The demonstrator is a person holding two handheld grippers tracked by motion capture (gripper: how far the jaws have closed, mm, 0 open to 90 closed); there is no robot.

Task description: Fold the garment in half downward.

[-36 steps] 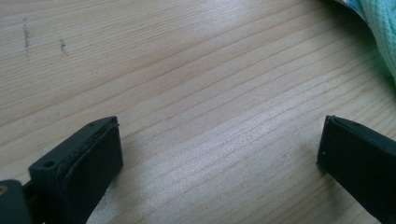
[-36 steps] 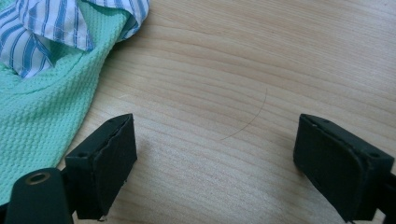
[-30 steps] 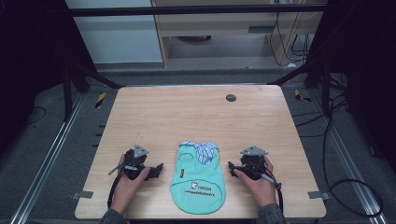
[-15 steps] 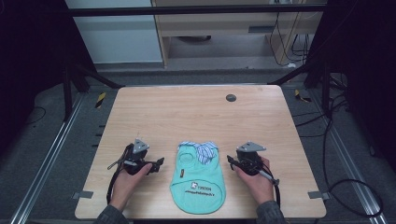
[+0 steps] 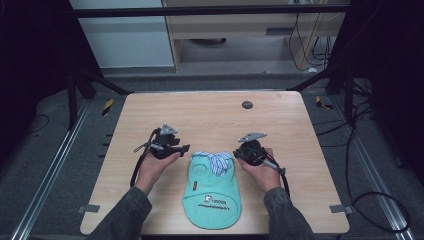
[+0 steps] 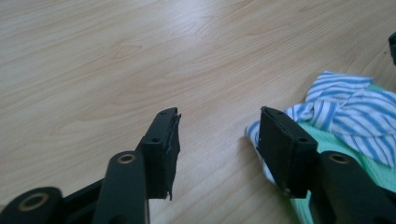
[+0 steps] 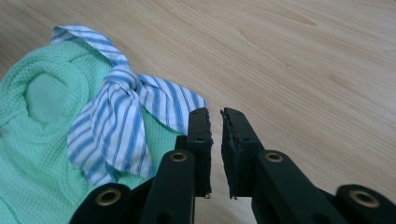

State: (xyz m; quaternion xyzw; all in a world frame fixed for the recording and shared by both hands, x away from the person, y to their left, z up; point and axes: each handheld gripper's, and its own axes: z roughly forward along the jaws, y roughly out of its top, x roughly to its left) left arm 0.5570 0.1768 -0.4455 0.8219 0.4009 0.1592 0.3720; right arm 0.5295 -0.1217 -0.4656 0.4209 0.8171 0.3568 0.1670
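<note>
Clearly poised for a grab at a small mint-green knit garment (image 5: 212, 192), lying flat near the table's (image 5: 210, 115) front edge, with its blue-and-white striped collar (image 5: 218, 161) bunched at the end farthest from that edge. Left gripper (image 5: 181, 149) just beside the collar's left side, jaws wide apart with nothing between them; in the left gripper view, right-hand jaw just over the striped edge (image 6: 343, 114), other jaw over bare wood. Right gripper (image 5: 239, 155) just beside the collar's right side, jaws nearly closed with only a thin slit, holding nothing, tips level with the striped tip (image 7: 116, 116). Likely trouble: closing on bare tabletop and missing the cloth, given such a narrow slit on the right. Also possible: pinching only the loose collar and dragging the knit body into a crumple; or uneven pulls from each side, skewing the garment toward the front edge.
</note>
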